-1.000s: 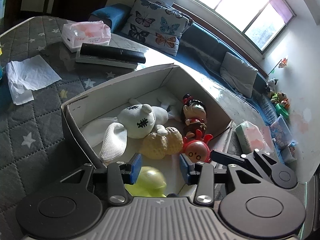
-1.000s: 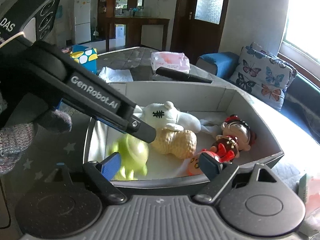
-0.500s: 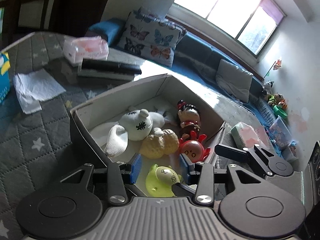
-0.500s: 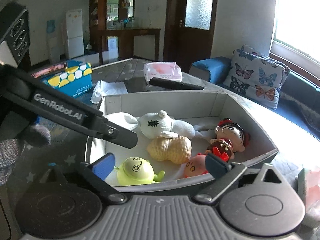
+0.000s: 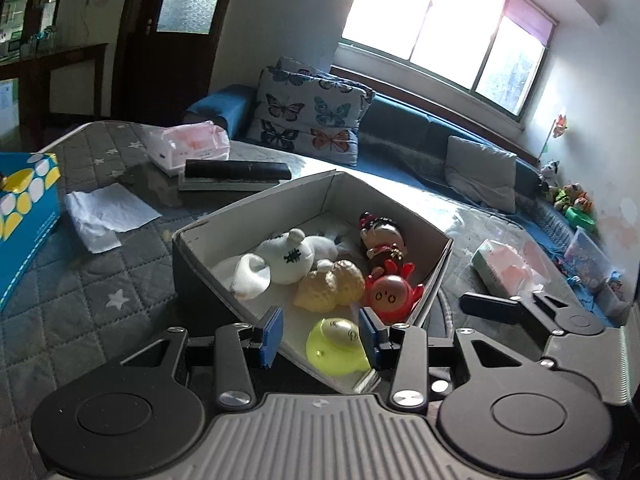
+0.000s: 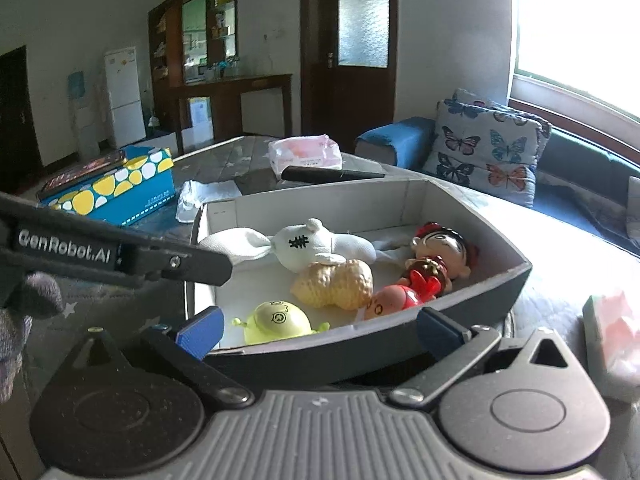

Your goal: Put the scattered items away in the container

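Observation:
A grey cardboard box (image 5: 396, 208) (image 6: 472, 292) stands on the quilted table. In it lie a white plush (image 5: 290, 258) (image 6: 308, 242), a tan peanut toy (image 5: 332, 286) (image 6: 334, 284), a red round toy (image 5: 390, 294) (image 6: 394, 302), a doll with a red hat (image 5: 380, 230) (image 6: 440, 254) and a yellow-green toy (image 5: 338, 344) (image 6: 278, 320). My left gripper (image 5: 320, 334) is open and empty, above the box's near corner. My right gripper (image 6: 320, 328) is open and empty at the box's near wall. The left gripper's finger (image 6: 132, 256) crosses the right wrist view.
On the table behind the box lie a black remote on a book (image 5: 236, 170), a pink tissue pack (image 5: 188, 148), a crumpled white tissue (image 5: 106, 212) and a blue-yellow tissue box (image 5: 24, 208) (image 6: 112, 188). Another tissue pack (image 5: 508, 268) lies right of the box. A sofa with cushions stands behind.
The yellow-green toy left my left gripper and now lies in the box. Both grippers have drawn back and up from the box.

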Available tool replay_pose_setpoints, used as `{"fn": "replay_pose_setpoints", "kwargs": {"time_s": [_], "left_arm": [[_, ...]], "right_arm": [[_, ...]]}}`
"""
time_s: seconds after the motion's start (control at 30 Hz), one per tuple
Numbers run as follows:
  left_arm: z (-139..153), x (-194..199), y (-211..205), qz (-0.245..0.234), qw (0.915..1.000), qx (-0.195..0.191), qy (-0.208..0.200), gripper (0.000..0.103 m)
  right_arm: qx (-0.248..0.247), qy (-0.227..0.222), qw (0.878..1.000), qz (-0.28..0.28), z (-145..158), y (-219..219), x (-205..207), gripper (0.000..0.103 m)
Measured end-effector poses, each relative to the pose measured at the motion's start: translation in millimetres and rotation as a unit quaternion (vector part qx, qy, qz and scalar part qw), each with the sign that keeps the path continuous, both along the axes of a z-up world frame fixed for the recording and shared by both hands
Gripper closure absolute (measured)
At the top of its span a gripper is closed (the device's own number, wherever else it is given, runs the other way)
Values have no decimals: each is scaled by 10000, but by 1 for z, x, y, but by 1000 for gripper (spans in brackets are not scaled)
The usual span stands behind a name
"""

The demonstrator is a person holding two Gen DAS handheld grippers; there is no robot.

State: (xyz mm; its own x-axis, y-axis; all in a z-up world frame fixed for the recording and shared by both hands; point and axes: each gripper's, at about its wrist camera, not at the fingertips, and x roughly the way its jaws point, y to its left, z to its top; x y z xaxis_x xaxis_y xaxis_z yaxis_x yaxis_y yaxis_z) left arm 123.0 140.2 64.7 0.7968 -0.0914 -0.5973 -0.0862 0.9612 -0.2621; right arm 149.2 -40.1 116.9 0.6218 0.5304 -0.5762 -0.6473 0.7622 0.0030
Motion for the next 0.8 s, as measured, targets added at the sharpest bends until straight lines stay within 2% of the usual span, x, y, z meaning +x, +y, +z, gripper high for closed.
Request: {"fn": "replay_pose_setpoints", "kwargs": {"time_s": [0.3,0.47,0.67,0.8], "left_arm": [[-6,-22,-14,151,9998,100,48,59],[-12,-32,-24,268,9990,357,89,59],[-22,-41,-29,463,9979,438,120,60],[-28,-45,-36,536,9962,676,133,60]], "right_arm": [[149,117,9993,-316,0,-19,-19,0],[205,195,9984,-487,-6,-30,-30,0],[302,330,9966,-694,-17,-42,-40,0],[285,351,9958,-796,-21,-46,-45,0]]}}
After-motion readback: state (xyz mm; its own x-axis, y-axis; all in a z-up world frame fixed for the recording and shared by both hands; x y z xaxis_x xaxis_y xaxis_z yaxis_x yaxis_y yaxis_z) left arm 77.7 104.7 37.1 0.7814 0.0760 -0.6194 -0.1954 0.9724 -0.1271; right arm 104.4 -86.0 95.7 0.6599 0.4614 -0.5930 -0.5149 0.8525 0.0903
